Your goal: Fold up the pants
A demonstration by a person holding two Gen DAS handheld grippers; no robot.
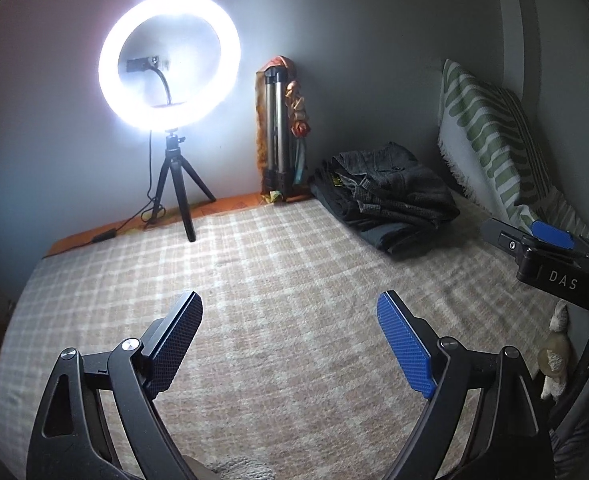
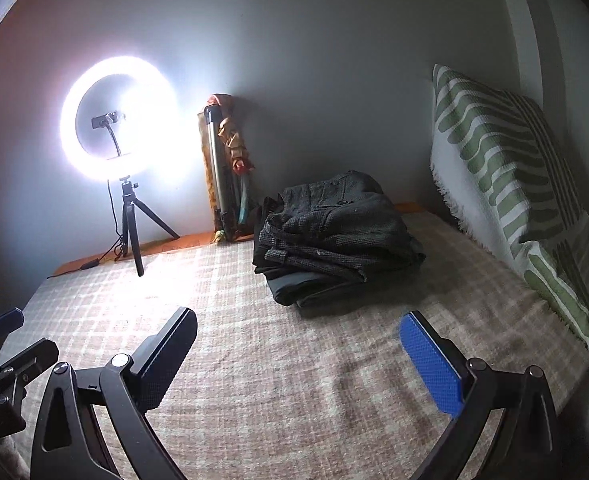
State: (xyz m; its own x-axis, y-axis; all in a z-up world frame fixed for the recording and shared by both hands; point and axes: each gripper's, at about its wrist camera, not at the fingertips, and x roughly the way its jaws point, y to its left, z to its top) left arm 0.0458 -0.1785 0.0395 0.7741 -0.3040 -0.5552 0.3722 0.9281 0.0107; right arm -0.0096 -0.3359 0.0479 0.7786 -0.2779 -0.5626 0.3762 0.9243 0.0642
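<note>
Over on the left of the bed (image 1: 278, 280), against the wall, a lit ring light (image 1: 169, 61) stands on its small tripod (image 1: 178, 188). Beside it a folded tripod (image 1: 276, 128) wrapped in patterned cloth leans upright. Further right, the pants (image 2: 334, 236) lie folded in a dark stack on the checked cover, near a green-striped pillow (image 2: 506, 168). Nearer me, the left gripper (image 1: 290, 344) hovers with jaws spread wide, holding nothing; the right gripper (image 2: 298, 360) likewise gapes wide, well short of the stack.

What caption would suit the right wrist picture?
Open right gripper hovers over a checked blanket, facing folded dark pants beside a glowing ring light.
</note>
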